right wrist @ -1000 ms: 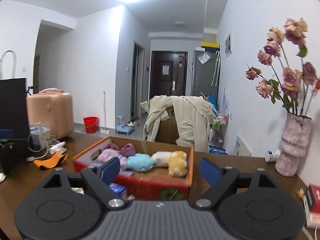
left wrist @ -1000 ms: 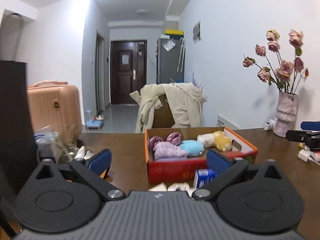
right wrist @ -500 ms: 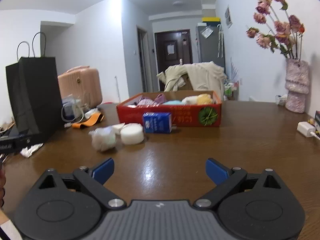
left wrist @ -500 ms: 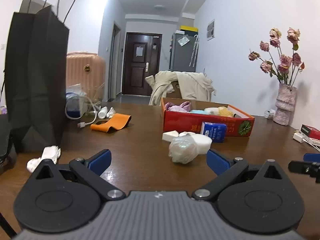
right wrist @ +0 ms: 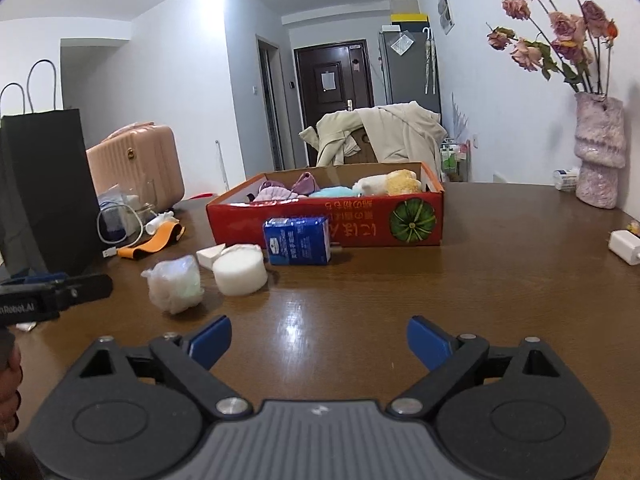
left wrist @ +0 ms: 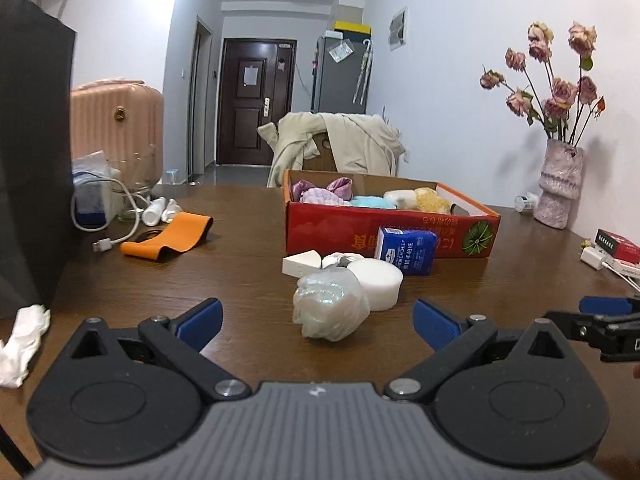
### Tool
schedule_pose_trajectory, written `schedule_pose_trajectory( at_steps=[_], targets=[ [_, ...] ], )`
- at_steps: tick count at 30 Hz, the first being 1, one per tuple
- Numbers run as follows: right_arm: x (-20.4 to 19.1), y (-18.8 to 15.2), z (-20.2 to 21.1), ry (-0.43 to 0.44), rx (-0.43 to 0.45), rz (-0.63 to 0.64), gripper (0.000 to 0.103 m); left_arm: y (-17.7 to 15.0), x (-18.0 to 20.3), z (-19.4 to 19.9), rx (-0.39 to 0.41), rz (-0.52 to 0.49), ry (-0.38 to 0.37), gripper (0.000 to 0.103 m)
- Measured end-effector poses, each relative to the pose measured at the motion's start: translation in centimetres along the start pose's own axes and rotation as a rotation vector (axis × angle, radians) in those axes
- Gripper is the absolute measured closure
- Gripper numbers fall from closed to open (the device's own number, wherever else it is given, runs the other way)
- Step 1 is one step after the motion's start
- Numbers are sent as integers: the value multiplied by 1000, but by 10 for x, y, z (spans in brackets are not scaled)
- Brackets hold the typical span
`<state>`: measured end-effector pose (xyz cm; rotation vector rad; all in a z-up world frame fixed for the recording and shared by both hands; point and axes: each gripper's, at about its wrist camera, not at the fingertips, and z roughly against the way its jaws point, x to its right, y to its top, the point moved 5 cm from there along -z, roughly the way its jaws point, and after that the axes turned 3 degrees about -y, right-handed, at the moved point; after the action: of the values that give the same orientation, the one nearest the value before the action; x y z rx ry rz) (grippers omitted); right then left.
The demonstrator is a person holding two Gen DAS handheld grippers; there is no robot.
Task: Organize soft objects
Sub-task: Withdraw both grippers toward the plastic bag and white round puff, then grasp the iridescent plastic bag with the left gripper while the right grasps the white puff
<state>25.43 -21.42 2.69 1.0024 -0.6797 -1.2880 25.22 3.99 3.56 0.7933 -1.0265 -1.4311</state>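
A red cardboard box (left wrist: 384, 226) (right wrist: 320, 216) on the brown table holds several soft toys: purple, light blue, white and yellow. In front of it lie a blue tissue pack (left wrist: 405, 250) (right wrist: 298, 241), a round white sponge (left wrist: 375, 283) (right wrist: 239, 270), a white wedge sponge (left wrist: 301, 264) (right wrist: 210, 255) and a clear bag of white stuffing (left wrist: 329, 306) (right wrist: 175, 283). My left gripper (left wrist: 316, 318) is open and low over the table, the bag just ahead between its fingers. My right gripper (right wrist: 319, 340) is open and empty over bare wood, right of the bag.
A black paper bag (left wrist: 30, 160) (right wrist: 44, 184) stands at the left, with a crumpled white tissue (left wrist: 20, 338), an orange band (left wrist: 170, 236), a cable and bottles nearby. A vase of dried roses (left wrist: 560, 196) (right wrist: 598, 156), a charger (right wrist: 624, 246) and a small box (left wrist: 618, 244) are at the right.
Both grippers have pulled back from over the red box and dropped low near the table's front. Over the last half second the left one edged closer to the bag of stuffing.
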Motion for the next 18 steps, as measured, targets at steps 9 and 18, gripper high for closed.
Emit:
schedule_pose_trajectory(
  at_steps=[9, 18],
  targets=[
    [-15, 33, -60, 90, -14, 28, 10, 9, -2, -69, -99, -5, -6, 0],
    [-48, 38, -117, 171, -102, 97, 12, 2, -31, -102, -202, 185, -151, 60]
  ],
)
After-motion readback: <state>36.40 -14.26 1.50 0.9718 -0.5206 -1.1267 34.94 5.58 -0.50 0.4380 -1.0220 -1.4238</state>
